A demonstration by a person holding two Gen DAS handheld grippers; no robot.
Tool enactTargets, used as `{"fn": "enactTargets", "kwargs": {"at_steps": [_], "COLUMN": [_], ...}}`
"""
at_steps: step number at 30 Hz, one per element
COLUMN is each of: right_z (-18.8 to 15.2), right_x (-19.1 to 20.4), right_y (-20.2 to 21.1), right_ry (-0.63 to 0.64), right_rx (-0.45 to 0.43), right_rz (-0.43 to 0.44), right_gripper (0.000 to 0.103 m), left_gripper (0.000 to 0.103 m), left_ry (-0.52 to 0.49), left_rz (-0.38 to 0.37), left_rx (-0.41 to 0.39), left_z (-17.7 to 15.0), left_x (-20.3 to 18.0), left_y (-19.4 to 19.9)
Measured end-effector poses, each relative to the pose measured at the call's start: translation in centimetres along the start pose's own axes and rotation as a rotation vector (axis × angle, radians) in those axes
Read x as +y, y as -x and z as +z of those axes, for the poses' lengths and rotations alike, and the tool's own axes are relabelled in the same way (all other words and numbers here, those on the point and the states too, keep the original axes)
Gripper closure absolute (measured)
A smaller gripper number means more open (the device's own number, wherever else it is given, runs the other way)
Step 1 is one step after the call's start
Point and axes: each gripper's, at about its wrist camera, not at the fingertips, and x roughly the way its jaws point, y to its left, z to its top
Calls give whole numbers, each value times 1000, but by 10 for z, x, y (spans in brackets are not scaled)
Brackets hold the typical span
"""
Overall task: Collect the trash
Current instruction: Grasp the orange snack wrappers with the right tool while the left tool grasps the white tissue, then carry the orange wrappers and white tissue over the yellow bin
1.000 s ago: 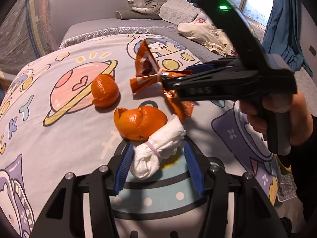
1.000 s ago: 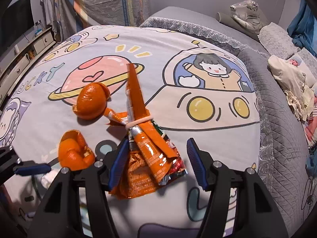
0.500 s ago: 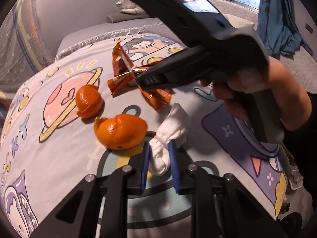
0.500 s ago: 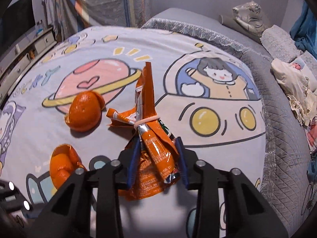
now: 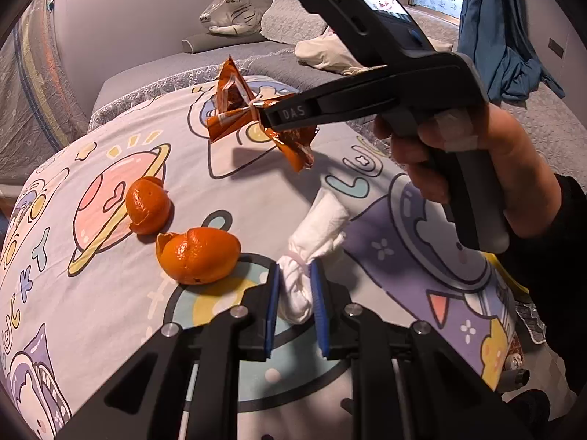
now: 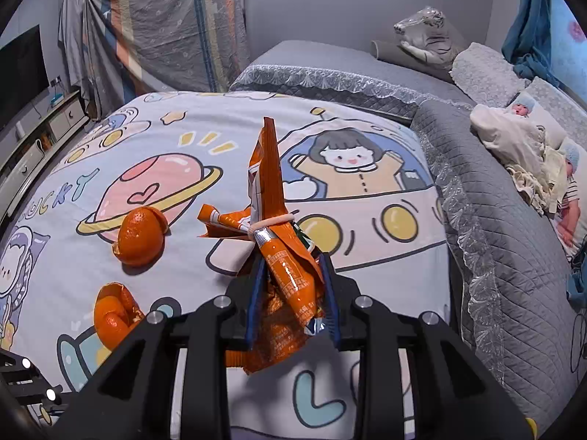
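Both grippers have a piece of trash in hand, so the pick-up is done for two items and nothing more. The left gripper point(image 5: 295, 295) has just been closing and its blue pads now clench the tissue point(image 5: 315, 253), a white wad tied with a band, whose lower end sits between the pads while its upper end points up and away over the blanket point(image 5: 91, 293). The right gripper point(image 6: 290, 293) has likewise just been closing and grasps the wrapper point(image 6: 279, 256) — a crumpled orange snack packet bound with a rubber band. In the left wrist view the wrapper hangs clear of the blanket, with its shadow on the cloth beneath it.

Left to collect: two orange peels. One peel point(image 5: 198, 255) lies just beside the left gripper, touching the blanket; the other peel point(image 5: 148, 205) lies a little further off, near the first but apart from it. Neither is touched.

As for containers, no bin, bag or basket shows in either view (the fisheye edges are dark, so one may sit out of frame). My judgement is that the task is under halfway: two items held but not yet dropped anywhere, two peels still on the bed — and the drop-off place is unknown from here.
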Motion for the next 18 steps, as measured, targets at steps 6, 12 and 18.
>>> {"fn": "enactTargets", "kwargs": {"at_steps": [6,12,18], "right_z": [-1,-4,-11], "right_x": [-9,-23,-35], "right_y": [14,30,45], "right_ry": [-21,-52,-80], "right_rx": [-21,-43,-55], "right_rz": [-21,-48,-71], "right_gripper": [76,76,76], "left_gripper": [87,87,87], "left_ry": [6,19,40], "left_rz": [-13,-16,-19], "left_rx": [-16,-35,-54], "left_z": [-3,0,2], "left_x": [3,6,9], "left_y": [8,13,16]}}
